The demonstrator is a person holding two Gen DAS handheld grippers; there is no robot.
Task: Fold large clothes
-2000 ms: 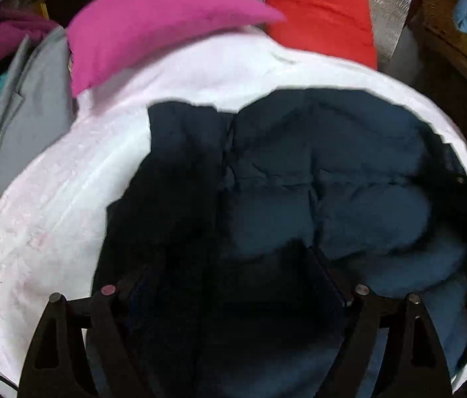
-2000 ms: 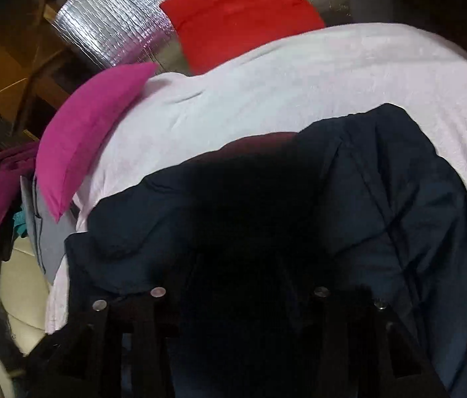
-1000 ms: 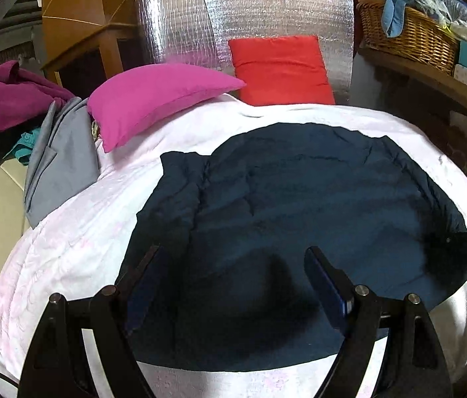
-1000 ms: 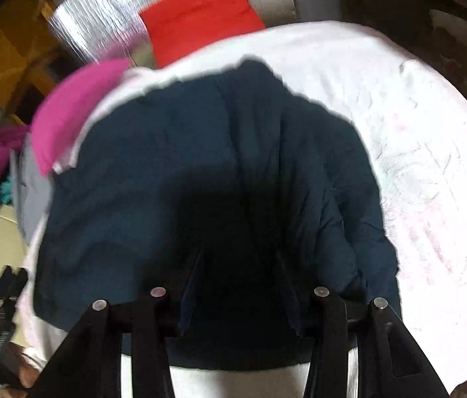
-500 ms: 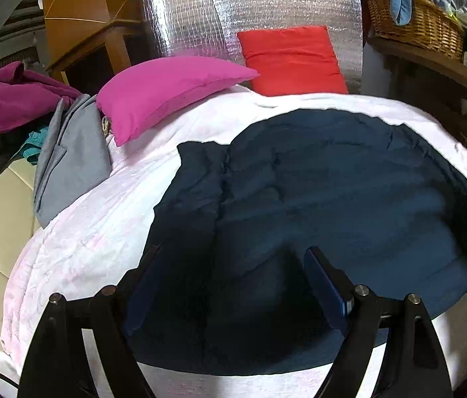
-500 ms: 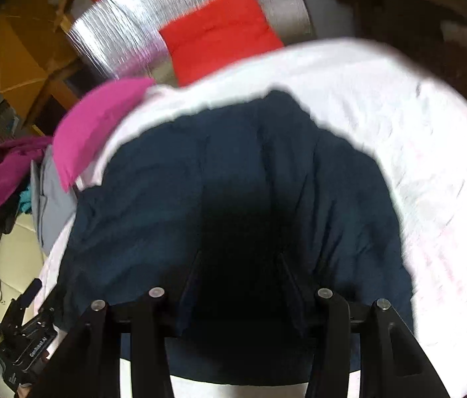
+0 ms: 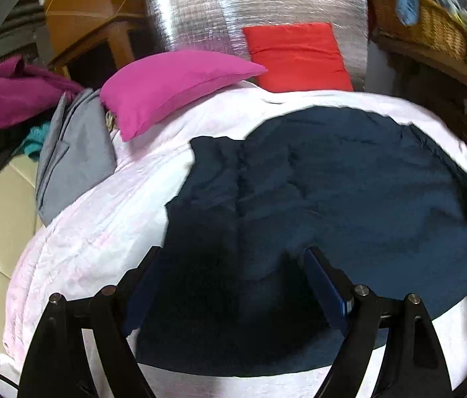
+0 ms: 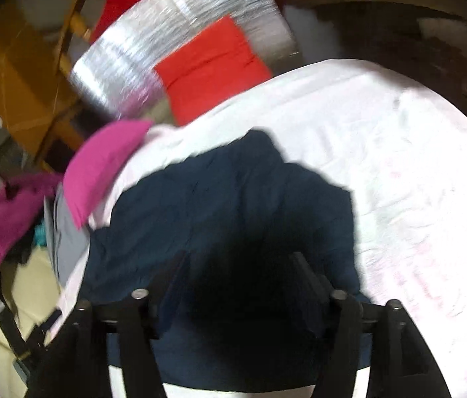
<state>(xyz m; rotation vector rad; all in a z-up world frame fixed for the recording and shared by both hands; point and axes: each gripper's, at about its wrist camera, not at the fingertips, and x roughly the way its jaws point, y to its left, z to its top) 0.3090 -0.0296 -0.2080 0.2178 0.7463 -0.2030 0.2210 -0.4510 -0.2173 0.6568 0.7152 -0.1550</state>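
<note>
On the bed (image 7: 77,242), mid-sheet, lies the navy garment (image 7: 333,192), spread mostly flat w/ a narrower panel or sleeve lying along its left side and light puckers across the body. It looks soft, maybe lightly padded or quilted; expect it to be limp, fairly light, no stiffness, so any lifted edge will sag and drag the rest. Fabric may be a bit slick, so pinch a seam or hem, not a single flat layer mid-body. Best holds, I'd judge: the near hem corners, one per gripper, then carry both over together.

Your left gripper (image 7: 230,265) hangs over the near-left part of the garment, jaws spread wide, nothing between them. Your right gripper (image 8: 236,268) is above the near edge too, jaws apart and empty; that view is blurred, so contact w/ cloth can't be told.

Beyond: pink pillow (image 7: 167,86) at the bed's far left, red pillow (image 7: 296,56) against a silver panel (image 7: 233,10), grey cloth (image 7: 71,156) off the left edge.
</note>
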